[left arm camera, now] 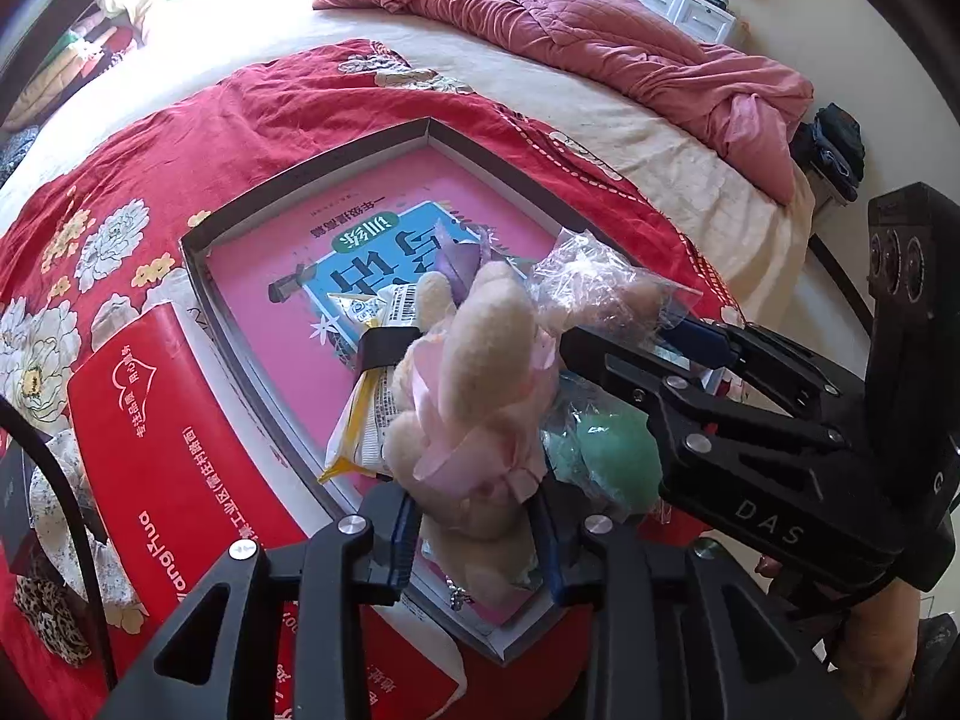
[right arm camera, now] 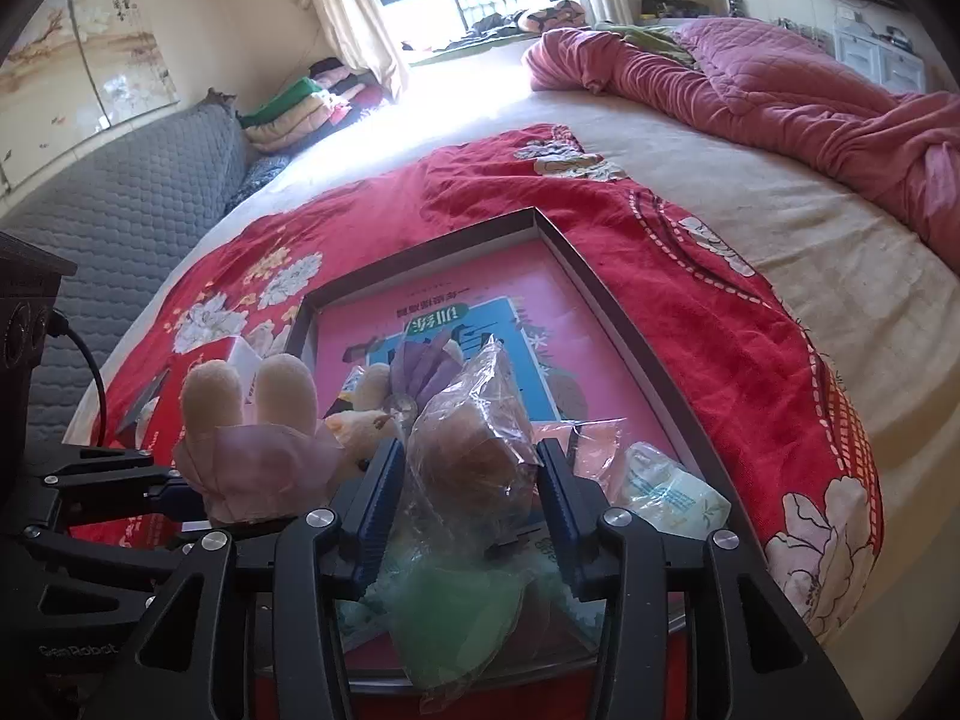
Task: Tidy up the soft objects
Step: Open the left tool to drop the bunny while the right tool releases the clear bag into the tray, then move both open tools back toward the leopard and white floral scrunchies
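My left gripper [left arm camera: 477, 516] is shut on a cream plush bunny [left arm camera: 480, 396] with pink ribbons and holds it over the near corner of a shallow grey box lid [left arm camera: 312, 168]. The bunny also shows at the left of the right wrist view [right arm camera: 252, 438]. My right gripper [right arm camera: 468, 492] is shut on a brown soft toy in a clear plastic bag [right arm camera: 474, 450], also over the box; it shows in the left wrist view [left arm camera: 600, 288]. A green soft toy in a bag [left arm camera: 612, 450] lies below. A pink book [right arm camera: 420, 300] lines the box.
The box lies on a red flowered quilt [right arm camera: 690, 312] on a bed. A red tissue pack [left arm camera: 180, 450] lies left of the box. A yellow snack packet [left arm camera: 366, 420] and a purple item [right arm camera: 420, 366] lie in it. A pink quilt [right arm camera: 780, 84] is heaped at the far right.
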{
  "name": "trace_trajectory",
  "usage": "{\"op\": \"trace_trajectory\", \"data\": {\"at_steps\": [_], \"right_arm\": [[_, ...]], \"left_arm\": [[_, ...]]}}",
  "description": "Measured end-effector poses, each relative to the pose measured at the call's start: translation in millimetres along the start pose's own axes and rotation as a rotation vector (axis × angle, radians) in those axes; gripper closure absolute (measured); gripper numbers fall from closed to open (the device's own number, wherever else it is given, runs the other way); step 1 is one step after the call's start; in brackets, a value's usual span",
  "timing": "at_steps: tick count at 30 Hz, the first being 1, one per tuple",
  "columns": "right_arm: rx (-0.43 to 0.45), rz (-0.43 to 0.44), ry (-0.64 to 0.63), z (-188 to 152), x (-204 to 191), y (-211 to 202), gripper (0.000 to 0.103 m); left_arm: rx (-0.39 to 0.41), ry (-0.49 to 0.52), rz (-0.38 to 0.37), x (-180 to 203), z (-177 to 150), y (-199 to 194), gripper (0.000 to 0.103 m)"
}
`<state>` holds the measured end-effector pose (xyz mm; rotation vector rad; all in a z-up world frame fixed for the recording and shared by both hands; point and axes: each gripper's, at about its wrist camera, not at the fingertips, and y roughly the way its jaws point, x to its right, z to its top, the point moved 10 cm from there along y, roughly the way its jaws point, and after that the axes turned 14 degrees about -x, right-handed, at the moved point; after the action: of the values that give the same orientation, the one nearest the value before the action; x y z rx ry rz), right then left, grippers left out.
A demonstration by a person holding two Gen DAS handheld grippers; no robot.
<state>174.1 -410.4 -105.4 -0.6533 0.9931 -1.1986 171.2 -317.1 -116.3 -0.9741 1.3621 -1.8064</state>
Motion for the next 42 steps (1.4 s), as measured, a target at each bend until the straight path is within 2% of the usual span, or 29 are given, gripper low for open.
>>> {"op": "trace_trajectory", "data": {"at_steps": [3,8,11,15,19,25,35,42], "right_arm": [[0.008,-0.001,0.006,0.5,0.1,-4.1,0.045],[0.045,-0.016,0.024,3.6,4.5,-18.0,0.043],[0.068,-0.029,0.032,5.4,6.9,-27.3,0.035],[0.101,-0.04,0.042,8.5,9.2,-40.3,0.034],[0.128,-0.051,0.034,12.0,6.5,-52.5,0.033],[0.17,-0.056,0.017,18.7,-4.2,-71.9,0.03],[0.203,-0.057,-0.066,27.4,-46.0,-91.5,0.029],[0.2,-0.03,-0.178,30.4,-100.8,-90.5,0.029]], "left_arm": [[-0.004,-0.014,-0.003,-3.4,-0.6,0.0,0.068],[-0.005,-0.032,0.014,-10.0,-2.0,-1.0,0.063],[-0.001,-0.03,0.028,-11.2,-2.4,-2.6,0.058],[0.013,-0.033,0.024,-11.8,-3.4,-6.4,0.056],[0.04,-0.038,0.039,-14.5,-3.3,-15.9,0.045],[0.076,-0.047,0.047,-21.9,-5.4,-33.8,0.042],[0.143,-0.095,0.076,-51.7,-20.3,-69.2,0.041],[0.198,-0.16,0.117,-91.9,-43.4,-99.9,0.04]]}}
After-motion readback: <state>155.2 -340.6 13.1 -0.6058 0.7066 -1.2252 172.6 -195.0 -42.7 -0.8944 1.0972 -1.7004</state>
